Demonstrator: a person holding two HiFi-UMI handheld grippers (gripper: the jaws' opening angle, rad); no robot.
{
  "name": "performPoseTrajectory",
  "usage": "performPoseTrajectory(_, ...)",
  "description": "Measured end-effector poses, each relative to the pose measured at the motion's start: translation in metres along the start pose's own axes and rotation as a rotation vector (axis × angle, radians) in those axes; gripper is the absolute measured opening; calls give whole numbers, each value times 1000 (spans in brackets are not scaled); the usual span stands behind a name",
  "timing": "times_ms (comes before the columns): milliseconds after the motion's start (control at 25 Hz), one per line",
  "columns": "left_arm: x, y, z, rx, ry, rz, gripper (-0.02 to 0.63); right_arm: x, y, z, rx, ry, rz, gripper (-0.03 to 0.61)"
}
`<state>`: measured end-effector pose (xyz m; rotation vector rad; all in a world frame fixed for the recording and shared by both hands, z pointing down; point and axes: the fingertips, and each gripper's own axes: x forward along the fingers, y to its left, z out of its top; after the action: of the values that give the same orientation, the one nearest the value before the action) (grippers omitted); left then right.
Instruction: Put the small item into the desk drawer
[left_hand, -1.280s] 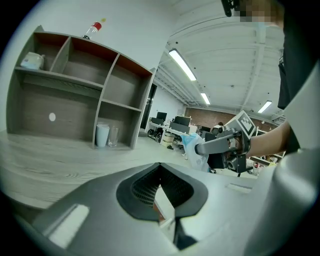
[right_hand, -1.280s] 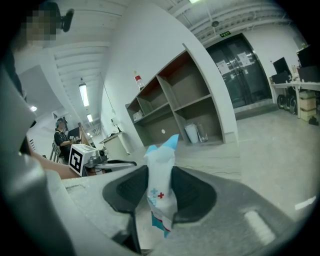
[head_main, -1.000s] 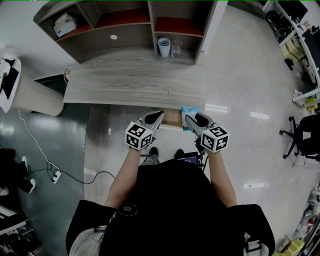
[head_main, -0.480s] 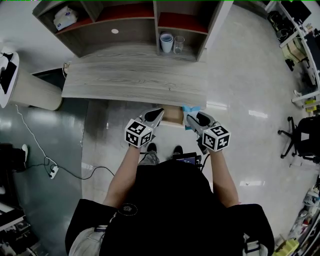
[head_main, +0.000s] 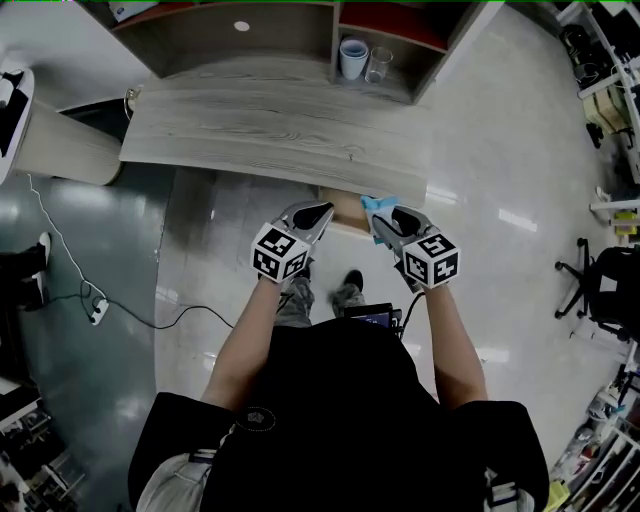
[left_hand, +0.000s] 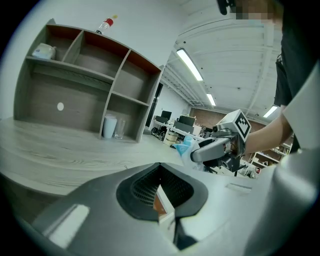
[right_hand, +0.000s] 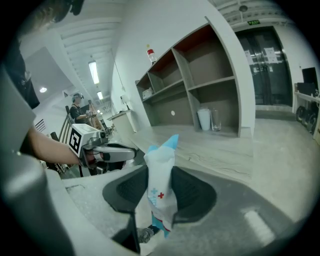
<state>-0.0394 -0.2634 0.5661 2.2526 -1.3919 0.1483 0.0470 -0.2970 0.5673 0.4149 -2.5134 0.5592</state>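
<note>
L gripper: jaws closed on thin white-edged, brown-faced panel; head view puts it at the drawer front, under desk edge. R gripper: jaws pinching sachet, upright, top poking above pads.

Items, big to small:
- Desk, grey wood-grain top, bare.
- Shelf unit at desk rear, open compartments, red-brown undersides.
- Drawer, partly pulled out, tan inside.
- White cup w/ clear glass just beside it, in lower R compartment.
- Sachet: white, blue edges, small red cross; held at desk front edge, just R of drawer, not in it.
</note>
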Motion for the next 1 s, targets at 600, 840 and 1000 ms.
performPoseTrajectory(600,10,14,-48,-63,47,33,0,73,0,-41,-209,183,79,150)
performPoseTrajectory(840,10,26,-64,-87,65,48,0,97,0,-62,-278,243,91,152)
performPoseTrajectory(1000,13,34,-72,-97,70,54,0,111,-2,-74,-304,272,99,150)
